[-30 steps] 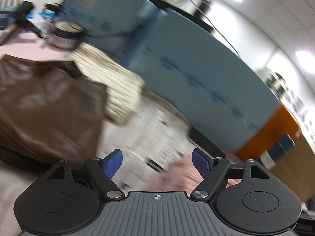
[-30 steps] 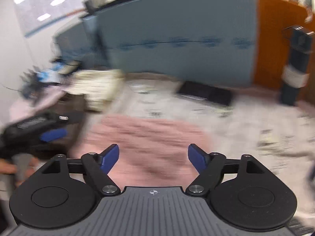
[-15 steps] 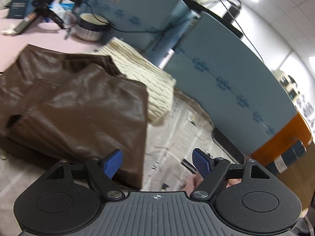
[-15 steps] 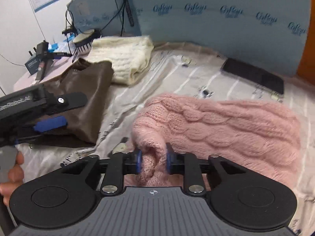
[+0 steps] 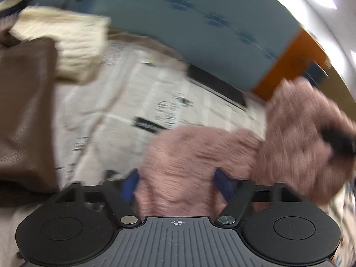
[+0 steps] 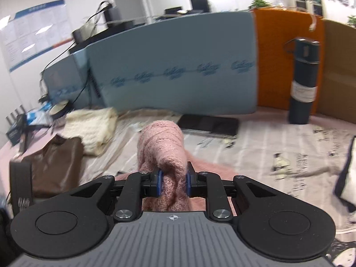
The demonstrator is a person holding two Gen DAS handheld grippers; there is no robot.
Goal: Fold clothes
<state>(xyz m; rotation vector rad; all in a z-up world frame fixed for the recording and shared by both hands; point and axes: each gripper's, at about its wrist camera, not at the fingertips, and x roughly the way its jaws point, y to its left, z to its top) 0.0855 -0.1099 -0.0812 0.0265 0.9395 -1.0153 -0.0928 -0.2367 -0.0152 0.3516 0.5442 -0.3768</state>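
Two grippers work one pink sweater point(image 6: 161, 146) mid-tabletop. Half a second ago it lay flat; now the right gripper point(image 6: 173, 181), jaws clenched on a bunched edge, has lifted it. The left gripper point(image 5: 175, 182), jaws spread wide, straddles the knit, likely about to grasp.

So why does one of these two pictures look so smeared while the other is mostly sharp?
Left wrist view: motion blur smears the pink sweater, the cream knit and the newspaper print. Right wrist view: sharper, the right gripper crisp on the sweater, with slight blur and fisheye bending toward the edges.
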